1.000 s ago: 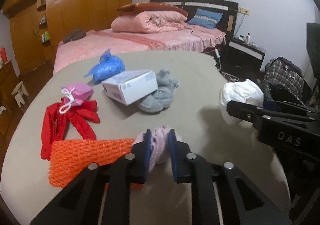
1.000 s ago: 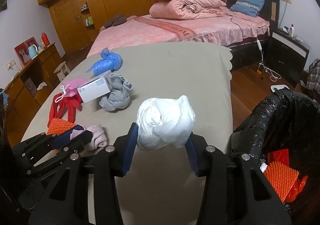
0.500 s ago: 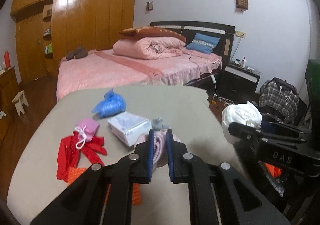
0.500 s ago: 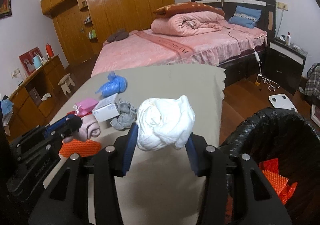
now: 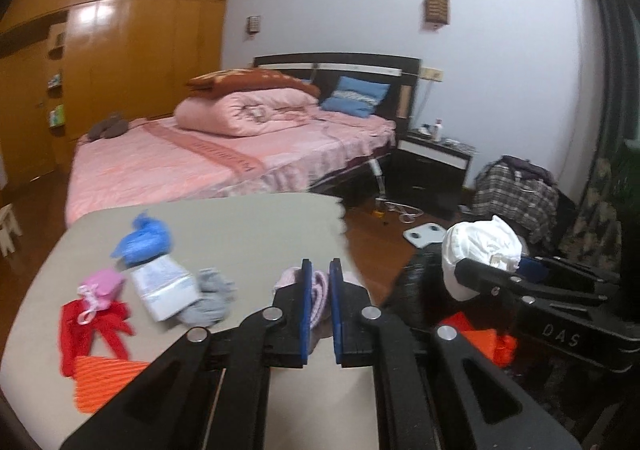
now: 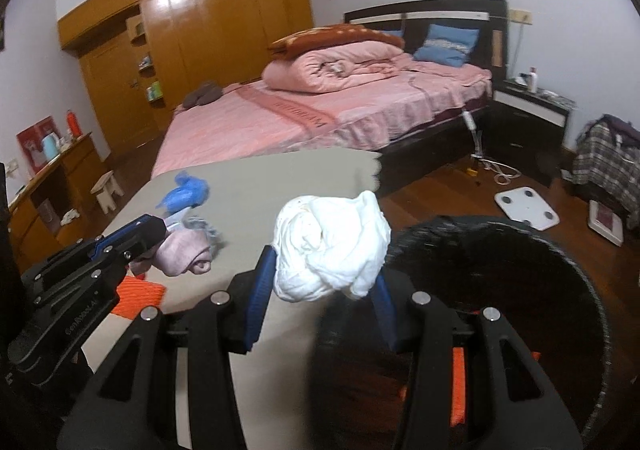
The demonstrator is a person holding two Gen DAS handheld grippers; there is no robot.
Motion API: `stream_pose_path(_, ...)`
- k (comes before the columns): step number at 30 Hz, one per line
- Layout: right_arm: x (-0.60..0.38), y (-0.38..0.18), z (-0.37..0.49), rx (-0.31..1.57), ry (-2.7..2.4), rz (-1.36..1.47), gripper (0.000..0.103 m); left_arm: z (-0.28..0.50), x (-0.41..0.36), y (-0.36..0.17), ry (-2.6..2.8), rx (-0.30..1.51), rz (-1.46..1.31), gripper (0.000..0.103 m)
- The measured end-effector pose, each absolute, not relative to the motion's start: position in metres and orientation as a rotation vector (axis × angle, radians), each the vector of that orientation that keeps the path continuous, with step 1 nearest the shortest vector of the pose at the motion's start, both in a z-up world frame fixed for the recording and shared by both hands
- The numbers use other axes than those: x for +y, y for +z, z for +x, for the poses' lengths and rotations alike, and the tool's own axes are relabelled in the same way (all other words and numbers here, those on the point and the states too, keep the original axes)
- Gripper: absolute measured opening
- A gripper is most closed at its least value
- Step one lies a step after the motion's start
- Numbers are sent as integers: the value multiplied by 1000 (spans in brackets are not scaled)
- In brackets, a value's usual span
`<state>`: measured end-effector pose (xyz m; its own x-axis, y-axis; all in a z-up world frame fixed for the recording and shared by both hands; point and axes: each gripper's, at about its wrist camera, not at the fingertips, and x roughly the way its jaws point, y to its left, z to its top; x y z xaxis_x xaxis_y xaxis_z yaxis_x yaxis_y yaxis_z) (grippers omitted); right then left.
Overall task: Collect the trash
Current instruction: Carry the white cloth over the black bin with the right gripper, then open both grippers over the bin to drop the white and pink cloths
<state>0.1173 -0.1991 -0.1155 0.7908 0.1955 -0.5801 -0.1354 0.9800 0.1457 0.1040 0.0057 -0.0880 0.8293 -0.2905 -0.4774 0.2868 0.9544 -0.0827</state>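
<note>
Two grippers are each carrying a piece of trash beside a beige cloth-covered table (image 5: 248, 226). With its blue pads squeezed almost together, the left gripper (image 5: 319, 304) pinches a soft pale-pink rolled cloth (image 5: 318, 290), which in the right wrist view (image 6: 186, 252) hangs clear above the tabletop. Its jaws have just been closing further on that cloth. Set partly apart, the right gripper (image 6: 320, 282) has its blue pads pressed against both sides of a crumpled white bundle of thin plastic or paper (image 6: 332, 246); this bundle is held at the table's right edge, just beside the rim of a round bin lined with a black plastic bag (image 6: 568, 250), where orange ribbed scraps (image 6: 458, 382) lie inside. On the table are a blue crinkled plastic bag (image 5: 146, 240), a white rectangular carton (image 5: 166, 288) leaning on a grey wadded cloth (image 5: 212, 298), a small pink drawstring pouch (image 5: 102, 290) resting on a red strappy fabric piece (image 5: 86, 330), and an orange ribbed foam net (image 5: 104, 378) at the near edge. Behind the table stands a bed with pink bedding (image 5: 208, 158).
</note>
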Motion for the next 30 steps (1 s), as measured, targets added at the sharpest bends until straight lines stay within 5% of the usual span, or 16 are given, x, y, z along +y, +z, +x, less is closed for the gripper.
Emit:
stream_pose_path(13,-304,-128,87,634,-50,141,53,112,-118,-87,-553,512,36,9)
stream_pose_path(15,-314,-130,83,632,-85,148,66,114,-132,-90,-579,532,39,21)
stream_pose_path(18,-326,-131,75,616,-132,151,82,116,-138,-93,-596,528,37,54)
stream_pose_path(24,-335,-131,72,593,-180,153,95,117,-122,-90,-543,513,29,66)
stream_pose_path(30,-311,-128,80,594,-145,142,97,116,-76,-86,-438,500,11,79)
